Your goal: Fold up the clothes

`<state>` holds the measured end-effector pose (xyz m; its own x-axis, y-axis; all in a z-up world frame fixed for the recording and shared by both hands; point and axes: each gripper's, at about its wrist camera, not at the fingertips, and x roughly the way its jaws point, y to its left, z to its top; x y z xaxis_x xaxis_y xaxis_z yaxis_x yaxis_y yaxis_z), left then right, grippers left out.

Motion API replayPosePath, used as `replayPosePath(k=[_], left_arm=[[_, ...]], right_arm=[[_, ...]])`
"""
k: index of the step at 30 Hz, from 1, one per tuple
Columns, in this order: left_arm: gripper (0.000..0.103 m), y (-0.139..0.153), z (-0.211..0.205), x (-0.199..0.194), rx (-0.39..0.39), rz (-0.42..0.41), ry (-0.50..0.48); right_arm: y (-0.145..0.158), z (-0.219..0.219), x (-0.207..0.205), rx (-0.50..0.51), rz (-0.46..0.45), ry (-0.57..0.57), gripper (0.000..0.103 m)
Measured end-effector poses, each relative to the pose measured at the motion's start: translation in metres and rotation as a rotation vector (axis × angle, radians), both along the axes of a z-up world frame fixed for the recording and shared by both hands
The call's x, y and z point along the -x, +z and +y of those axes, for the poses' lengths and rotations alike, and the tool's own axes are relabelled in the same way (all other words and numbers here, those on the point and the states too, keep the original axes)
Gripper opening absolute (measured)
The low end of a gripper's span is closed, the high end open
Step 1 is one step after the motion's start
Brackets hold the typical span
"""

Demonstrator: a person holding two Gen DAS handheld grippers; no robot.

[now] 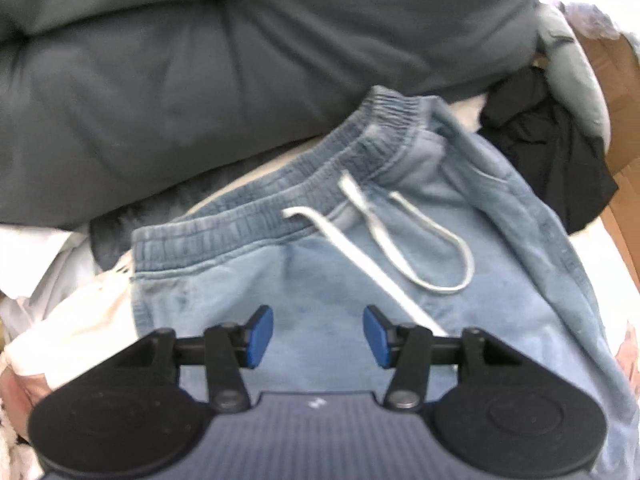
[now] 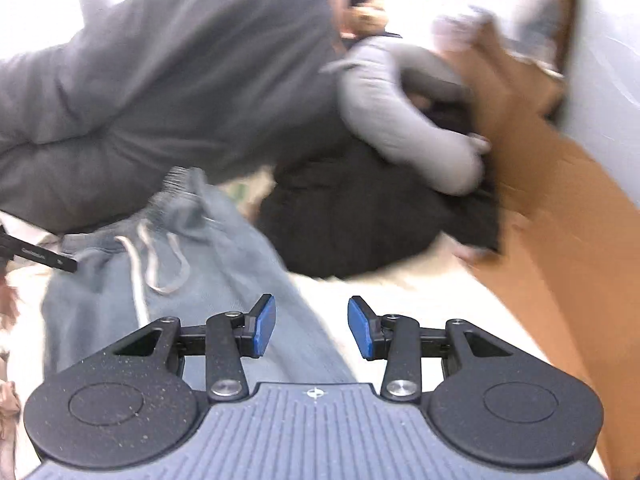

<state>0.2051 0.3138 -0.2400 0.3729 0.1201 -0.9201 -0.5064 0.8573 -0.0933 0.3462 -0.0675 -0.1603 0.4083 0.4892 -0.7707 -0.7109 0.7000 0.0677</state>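
Light blue sweatpants (image 1: pixel 320 272) lie spread on a white surface, elastic waistband (image 1: pixel 360 148) toward the far side, with a white drawstring (image 1: pixel 384 240) looped over the front. My left gripper (image 1: pixel 318 336) hovers above the pants just below the waistband, blue pads apart, nothing between them. In the right wrist view the same sweatpants (image 2: pixel 200 280) lie to the left, blurred. My right gripper (image 2: pixel 312 328) stands open over the pants' right edge and the white surface (image 2: pixel 420 292), holding nothing. The tip of the left gripper (image 2: pixel 40 258) shows at that view's left edge.
A big dark grey cushion or duvet (image 1: pixel 200 80) rises behind the pants. A black garment (image 2: pixel 380 220) and a pale grey one (image 2: pixel 400 112) lie at the back right. A brown cardboard box (image 2: pixel 560 220) stands on the right. White cloth (image 1: pixel 72 312) is bunched at the left.
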Motion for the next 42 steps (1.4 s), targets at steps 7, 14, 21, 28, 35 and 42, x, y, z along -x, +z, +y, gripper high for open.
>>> replayPosePath(k=[7,14,21,28,35,42], left_arm=[[0.057,0.020,-0.031,-0.023,0.003,-0.006,-0.056],[0.060,0.042,-0.055,-0.041,0.001,-0.006,-0.150],[0.064,0.059,-0.078,-0.055,0.003,-0.008,-0.216],[0.064,0.069,-0.108,-0.074,0.060,-0.006,-0.287],[0.067,0.081,-0.128,-0.093,0.060,-0.016,-0.344],[0.076,0.085,-0.141,-0.108,0.047,-0.018,-0.398]], right_arm=[[0.026,-0.078,0.016,0.018,-0.014,-0.115,0.047],[0.041,-0.143,0.041,-0.018,-0.016,-0.235,0.049],[0.045,-0.207,0.072,-0.019,-0.024,-0.337,0.051],[0.050,-0.269,0.110,-0.002,-0.053,-0.406,0.060],[0.035,-0.324,0.151,0.001,-0.044,-0.478,0.084],[0.008,-0.372,0.182,0.005,-0.026,-0.540,0.086]])
